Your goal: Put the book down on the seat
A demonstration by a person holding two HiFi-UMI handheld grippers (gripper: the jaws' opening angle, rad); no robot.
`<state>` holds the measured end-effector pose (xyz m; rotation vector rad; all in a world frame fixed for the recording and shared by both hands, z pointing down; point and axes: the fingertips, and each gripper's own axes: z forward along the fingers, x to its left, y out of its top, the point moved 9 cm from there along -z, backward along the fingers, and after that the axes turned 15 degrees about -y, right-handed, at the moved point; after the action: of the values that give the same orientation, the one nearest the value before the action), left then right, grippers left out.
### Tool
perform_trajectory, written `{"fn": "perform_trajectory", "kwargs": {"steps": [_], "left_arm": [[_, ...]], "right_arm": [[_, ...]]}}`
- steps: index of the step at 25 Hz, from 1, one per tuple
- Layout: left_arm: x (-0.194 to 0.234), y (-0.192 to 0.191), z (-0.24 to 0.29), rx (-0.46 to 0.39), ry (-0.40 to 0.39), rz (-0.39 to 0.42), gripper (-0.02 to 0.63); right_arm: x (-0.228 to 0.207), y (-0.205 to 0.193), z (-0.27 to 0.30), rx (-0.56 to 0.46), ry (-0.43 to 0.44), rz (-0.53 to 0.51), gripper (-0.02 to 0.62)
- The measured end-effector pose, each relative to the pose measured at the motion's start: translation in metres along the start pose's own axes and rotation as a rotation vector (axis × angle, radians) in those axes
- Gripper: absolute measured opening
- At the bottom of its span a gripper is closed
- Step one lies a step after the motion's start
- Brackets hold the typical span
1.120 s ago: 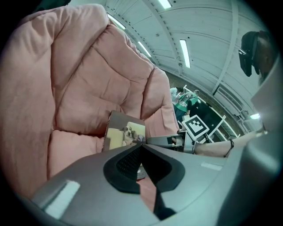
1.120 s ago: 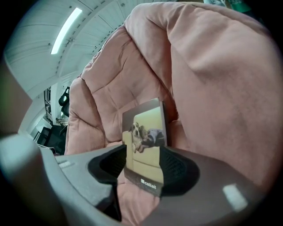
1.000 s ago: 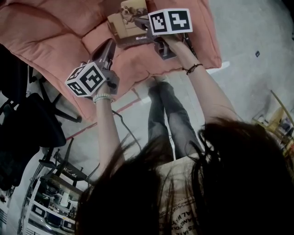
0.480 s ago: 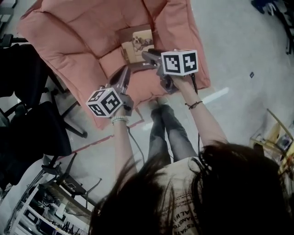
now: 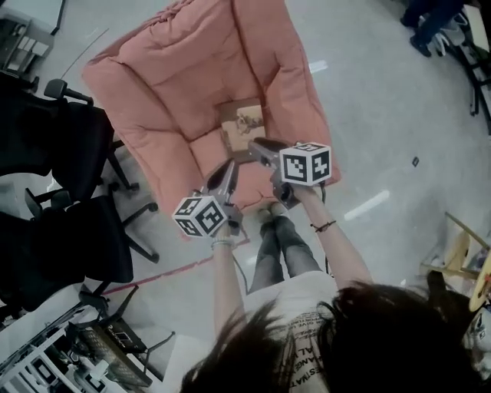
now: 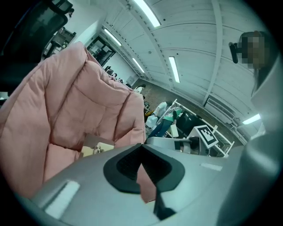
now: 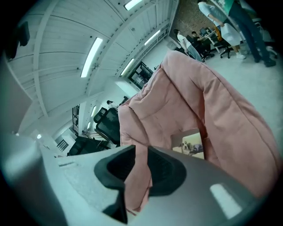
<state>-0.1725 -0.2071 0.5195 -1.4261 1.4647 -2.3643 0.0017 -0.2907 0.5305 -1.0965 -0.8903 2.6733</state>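
Note:
The book (image 5: 242,127), its cover showing a dog picture, lies on the seat of the pink cushioned chair (image 5: 192,69), with nothing touching it. It also shows in the left gripper view (image 6: 95,149) and the right gripper view (image 7: 191,143). My right gripper (image 5: 255,143) hovers just in front of the book and above it. Its jaws have just been closing, and a gap with nothing in it still stands between them (image 7: 141,148). My left gripper (image 5: 229,166) hangs over the seat's front edge, its tips together and holding nothing (image 6: 142,145).
Black office chairs (image 5: 54,153) stand left of the pink chair. A metal rack (image 5: 69,353) is at the bottom left and a wooden frame (image 5: 460,253) at the right. My legs (image 5: 280,246) are below the grippers. Another person (image 5: 430,19) stands at the far upper right.
Both grippers have lifted up and back from the seat, and the book stays lying there. The right jaws have narrowed. The head view now takes in the whole chair.

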Motion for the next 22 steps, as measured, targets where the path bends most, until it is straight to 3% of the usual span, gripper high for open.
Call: {"fn": "perform_trajectory", "kwargs": {"steps": [5, 22], "left_arm": [[-0.031, 0.015, -0.012, -0.047, -0.006, 0.033, -0.008], [-0.109, 0.053, -0.041, -0.077, -0.063, 0.178, -0.008]], "right_arm": [[0.022, 0.007, -0.027, -0.029, 0.025, -0.033, 0.073], [0.079, 0.030, -0.107, -0.147, 0.109, -0.090, 0.008]]}}
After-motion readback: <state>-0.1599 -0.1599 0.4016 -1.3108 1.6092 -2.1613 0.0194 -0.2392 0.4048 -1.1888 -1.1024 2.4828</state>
